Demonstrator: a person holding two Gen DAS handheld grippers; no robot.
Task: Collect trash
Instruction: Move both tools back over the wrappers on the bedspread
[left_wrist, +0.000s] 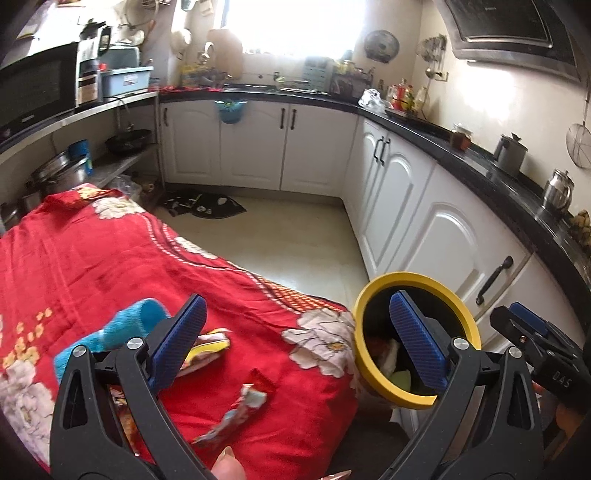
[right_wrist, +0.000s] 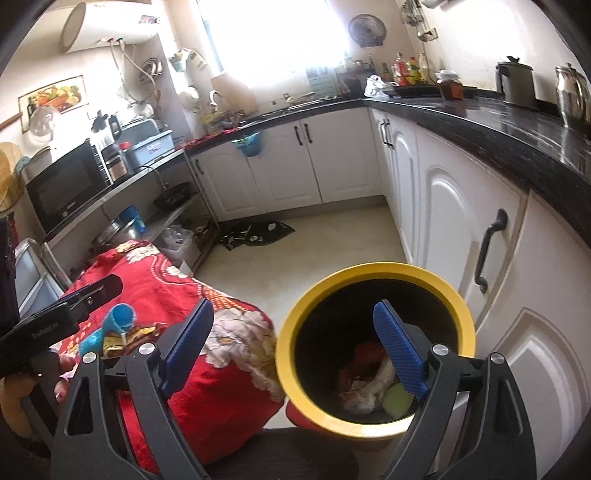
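A black trash bin with a yellow rim (right_wrist: 369, 269) stands on the floor beside a bed-like surface under a red floral cloth (left_wrist: 110, 258); crumpled paper and scraps (right_wrist: 365, 391) lie in it. On the cloth lie a crinkled snack wrapper (left_wrist: 240, 410), a yellow and red wrapper (left_wrist: 208, 347) and a rolled blue towel (left_wrist: 125, 325). My left gripper (left_wrist: 295, 306) is open above the cloth's near corner, with nothing between its pads. My right gripper (right_wrist: 293, 308) is open over the bin's near rim and holds nothing. In the left wrist view the bin (left_wrist: 373, 295) is at the right.
White cabinets (left_wrist: 424, 206) with black handles under a black counter (right_wrist: 498, 125) run along the right and far walls. Kettles (right_wrist: 517, 83) stand on the counter. A dark mat (left_wrist: 203, 206) lies on the tiled floor. A shelf at the left holds a microwave (right_wrist: 66, 188) and pots.
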